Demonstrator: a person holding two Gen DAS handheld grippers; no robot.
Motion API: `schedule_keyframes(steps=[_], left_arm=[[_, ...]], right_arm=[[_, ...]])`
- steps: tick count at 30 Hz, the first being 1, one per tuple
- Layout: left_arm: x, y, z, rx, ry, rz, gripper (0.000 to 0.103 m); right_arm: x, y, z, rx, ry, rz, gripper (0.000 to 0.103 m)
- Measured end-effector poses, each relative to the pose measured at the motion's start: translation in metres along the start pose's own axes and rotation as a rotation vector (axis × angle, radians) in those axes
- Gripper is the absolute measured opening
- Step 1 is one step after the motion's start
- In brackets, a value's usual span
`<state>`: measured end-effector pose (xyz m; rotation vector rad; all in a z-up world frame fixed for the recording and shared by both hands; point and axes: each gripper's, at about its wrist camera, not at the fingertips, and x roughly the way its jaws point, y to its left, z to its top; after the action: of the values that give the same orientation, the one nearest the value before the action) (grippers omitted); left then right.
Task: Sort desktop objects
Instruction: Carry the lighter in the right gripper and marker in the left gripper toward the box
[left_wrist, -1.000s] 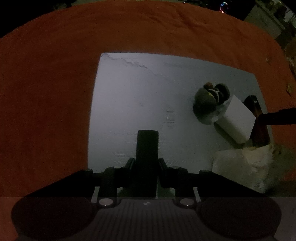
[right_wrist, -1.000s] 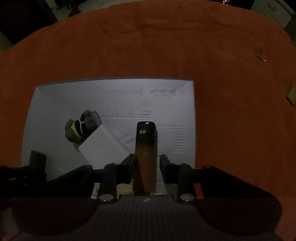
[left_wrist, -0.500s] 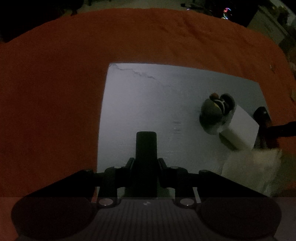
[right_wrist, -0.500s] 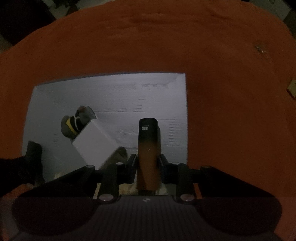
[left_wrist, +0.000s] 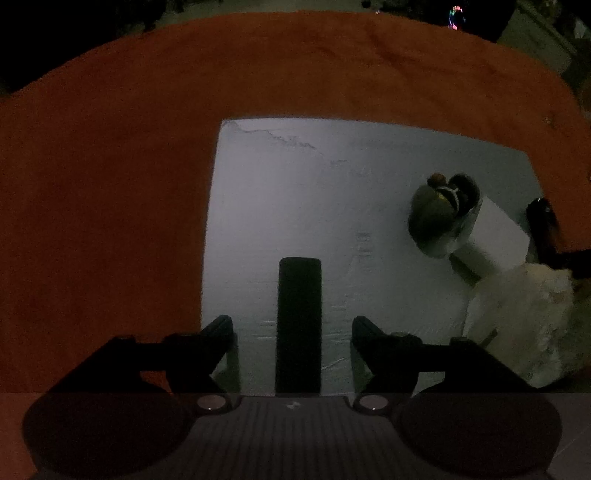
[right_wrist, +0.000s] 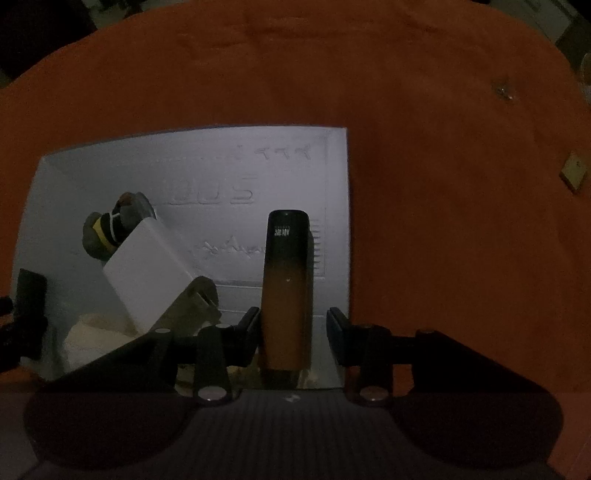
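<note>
Your left tongs (left_wrist: 291, 328) are standing open w/ a dark flat bar (left_wrist: 299, 325) lying loose between them, over the white foam sheet (left_wrist: 314, 206). Your right tongs (right_wrist: 293, 325) are also spread, gaps both sides of the amber-black stick (right_wrist: 286, 288). White box (right_wrist: 147, 273) is lying on the sheet, left of the stick.

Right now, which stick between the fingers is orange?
The stick in the right hand-held gripper: orange below, black on top. The left one's stick is all black.
</note>
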<state>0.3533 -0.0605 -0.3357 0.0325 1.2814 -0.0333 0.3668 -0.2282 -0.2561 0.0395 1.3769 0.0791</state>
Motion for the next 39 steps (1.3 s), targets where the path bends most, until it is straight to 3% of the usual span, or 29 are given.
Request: schedule_keyframes(steps=[1, 8, 11, 12, 19, 29, 39], left_arm=[[0.001, 0.0, 0.0, -0.003, 0.004, -0.006, 0.068], [-0.002, -0.002, -0.004, 0.018, -0.014, -0.024, 0.065], [-0.001, -0.001, -0.003, 0.025, -0.017, -0.029, 0.027], [0.0, 0.0, -0.003, 0.023, -0.019, -0.027, 0.022], [-0.009, 0.007, 0.001, 0.013, -0.051, -0.02, 0.021], [-0.047, 0.019, 0.02, -0.053, -0.095, -0.088, 0.021], [-0.07, 0.006, 0.001, -0.018, -0.094, -0.123, 0.021]], right_arm=[[0.0, 0.001, 0.0, 0.002, -0.002, -0.002, 0.028], [-0.001, 0.006, -0.002, 0.012, -0.014, -0.012, 0.028], [-0.002, 0.008, -0.003, 0.017, -0.019, -0.017, 0.028], [-0.002, 0.009, -0.003, 0.018, -0.02, -0.018, 0.028], [-0.013, 0.008, 0.002, 0.035, -0.05, -0.002, 0.028], [-0.048, 0.007, 0.024, 0.073, -0.117, 0.063, 0.027], [-0.077, 0.008, 0.004, 0.023, -0.133, 0.104, 0.028]])
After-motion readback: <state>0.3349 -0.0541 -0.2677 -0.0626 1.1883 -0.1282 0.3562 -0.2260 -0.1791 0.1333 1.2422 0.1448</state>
